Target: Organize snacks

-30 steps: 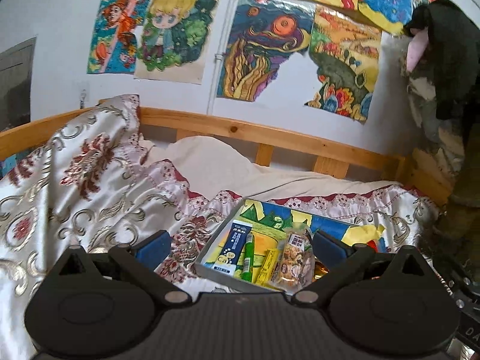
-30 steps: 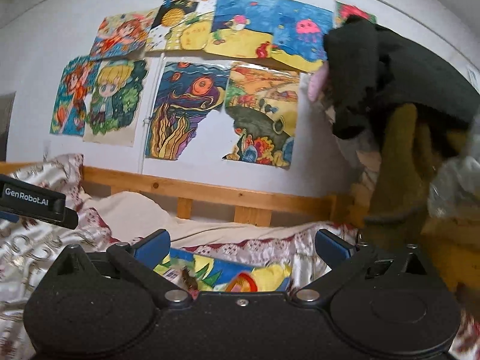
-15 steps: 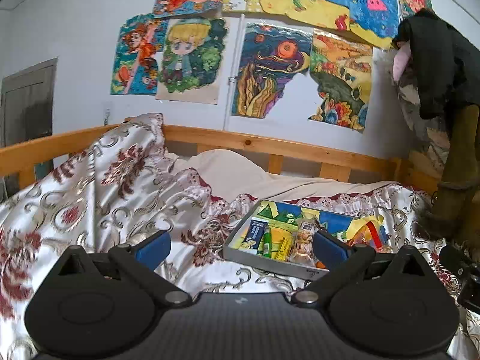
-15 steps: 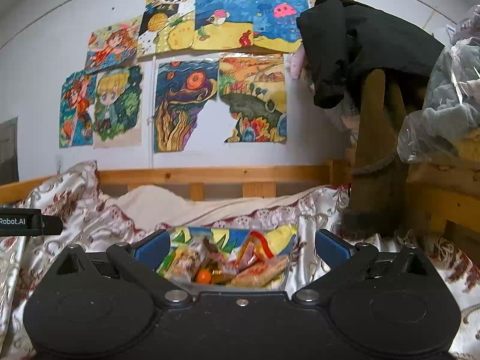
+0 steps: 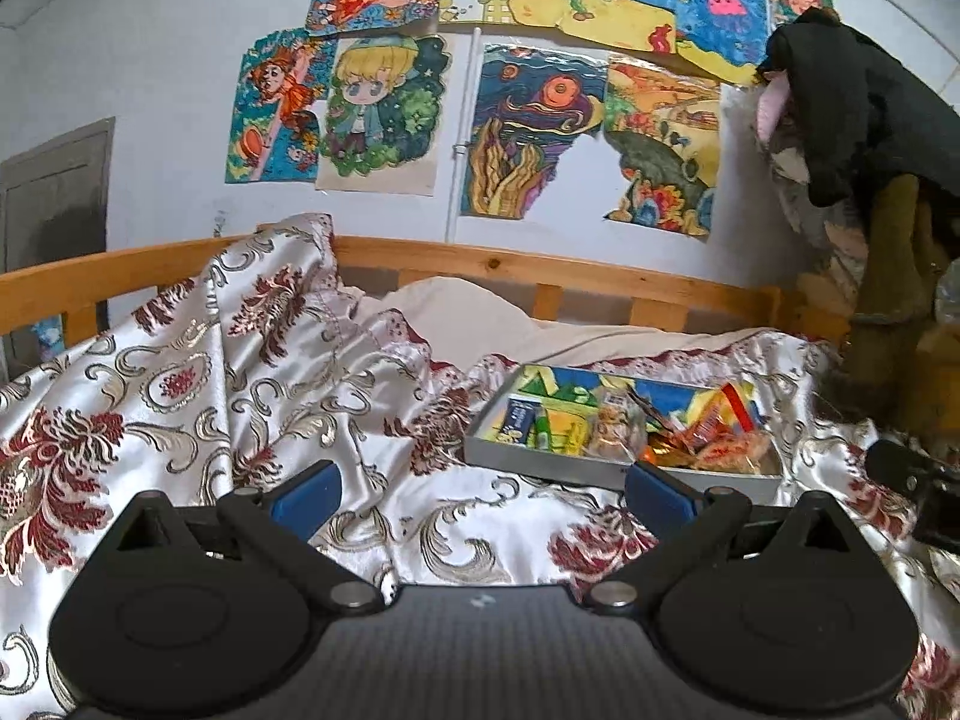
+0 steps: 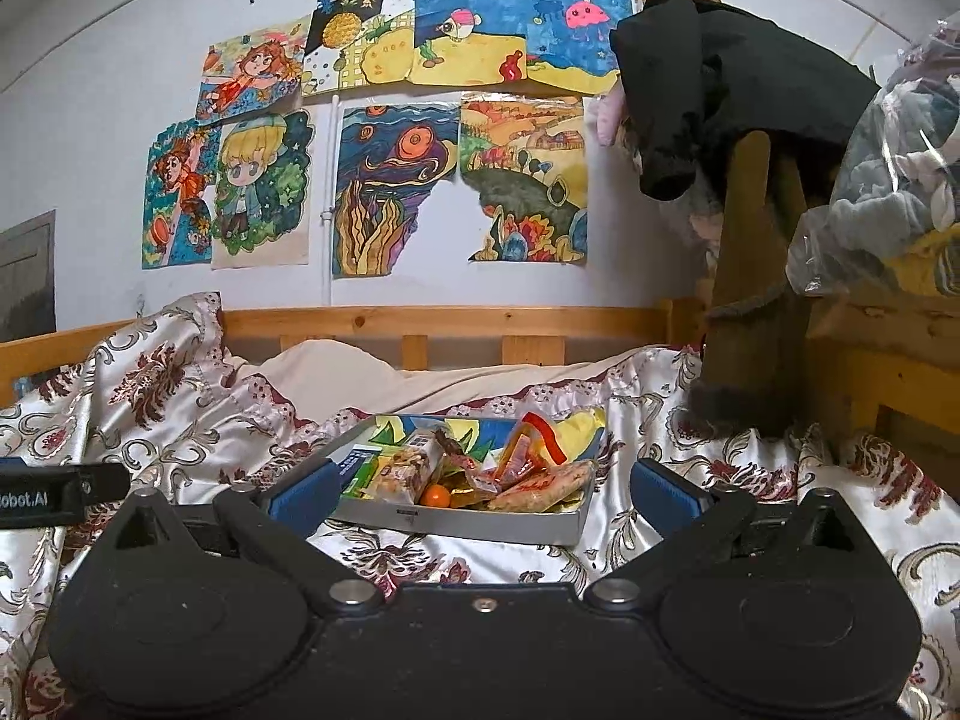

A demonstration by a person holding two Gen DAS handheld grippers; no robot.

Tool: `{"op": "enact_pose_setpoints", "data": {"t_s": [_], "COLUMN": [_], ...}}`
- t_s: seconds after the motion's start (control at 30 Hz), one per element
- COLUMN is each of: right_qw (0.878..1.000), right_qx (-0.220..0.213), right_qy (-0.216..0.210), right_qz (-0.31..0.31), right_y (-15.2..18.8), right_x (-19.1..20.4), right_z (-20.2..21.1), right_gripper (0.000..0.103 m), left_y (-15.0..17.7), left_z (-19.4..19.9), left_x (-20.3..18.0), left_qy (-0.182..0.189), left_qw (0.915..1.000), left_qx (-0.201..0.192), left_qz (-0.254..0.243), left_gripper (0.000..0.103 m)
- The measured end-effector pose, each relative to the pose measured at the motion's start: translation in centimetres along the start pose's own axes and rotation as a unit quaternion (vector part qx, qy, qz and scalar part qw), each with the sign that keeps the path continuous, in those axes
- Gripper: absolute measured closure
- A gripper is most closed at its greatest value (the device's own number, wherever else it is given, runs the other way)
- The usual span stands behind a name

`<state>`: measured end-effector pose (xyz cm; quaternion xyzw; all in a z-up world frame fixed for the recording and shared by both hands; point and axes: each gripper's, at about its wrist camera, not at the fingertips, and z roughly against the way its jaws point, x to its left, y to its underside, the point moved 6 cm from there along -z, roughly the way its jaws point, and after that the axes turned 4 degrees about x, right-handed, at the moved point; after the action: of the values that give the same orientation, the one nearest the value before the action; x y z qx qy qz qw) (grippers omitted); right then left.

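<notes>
Two grippers: both spread wide, both holding nothing, so no pick is under way as far as I can judge.

Left wrist view, left gripper (image 5: 480, 495): blue pads far apart over the patterned bedspread (image 5: 180, 396), nothing between them.
Left wrist view, box (image 5: 540, 461): one shallow grey box on the bed, ahead and to the right, apart from the pads.
Left wrist view, snacks: a blue packet (image 5: 517, 420) and a green stick (image 5: 543, 427) at the left end, a clear bag of biscuits (image 5: 609, 423) mid-box, a heap of orange wrappers (image 5: 711, 429) on the right. Past that I can't count them.

Right wrist view, right gripper (image 6: 480, 495): jaws just as wide, empty, and the box (image 6: 480, 521) sits almost centred between the pads, near them.
Right wrist view, count: one small orange ball (image 6: 436, 495) against the front wall, one clear biscuit bag (image 6: 403, 471), one long speckled pack (image 6: 543, 483), a few red and orange wrappers (image 6: 517, 453) piled up, too tangled to number.
Right wrist view, other tool: the black body of the left gripper (image 6: 57, 491) pokes in at the left edge.

Tip for this step: my guess is the right gripper is better lined up. Take whatever lies on top of the heap, come down over the box wall, and close on one pack only. Crinkly wrappers will probably slip, so grab mid-pack.
</notes>
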<state>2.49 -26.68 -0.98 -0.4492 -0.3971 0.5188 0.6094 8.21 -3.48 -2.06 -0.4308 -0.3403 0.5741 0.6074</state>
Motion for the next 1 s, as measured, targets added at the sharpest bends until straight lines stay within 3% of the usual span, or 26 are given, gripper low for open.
{"op": "enact_pose_setpoints", "data": {"t_s": [0.37, 1.0], "right_qw": [1.000, 0.998], "right_qx": [0.014, 0.068], "right_qy": [-0.001, 0.004], "right_qz": [-0.014, -0.001], "right_y": [1.5, 3.3], "right_x": [1.2, 2.2], "right_z": [1.6, -1.7], "right_gripper": [0.001, 0.001], "left_y": [1.0, 3.0], "left_z": [-0.2, -3.1], "left_x": [2.1, 2.2], "left_qy": [0.012, 0.024], "left_qw": [0.9999, 0.9992], "left_qx": [-0.002, 0.024], "left_qz": [0.005, -0.022], "left_gripper": [0.000, 0.000]}}
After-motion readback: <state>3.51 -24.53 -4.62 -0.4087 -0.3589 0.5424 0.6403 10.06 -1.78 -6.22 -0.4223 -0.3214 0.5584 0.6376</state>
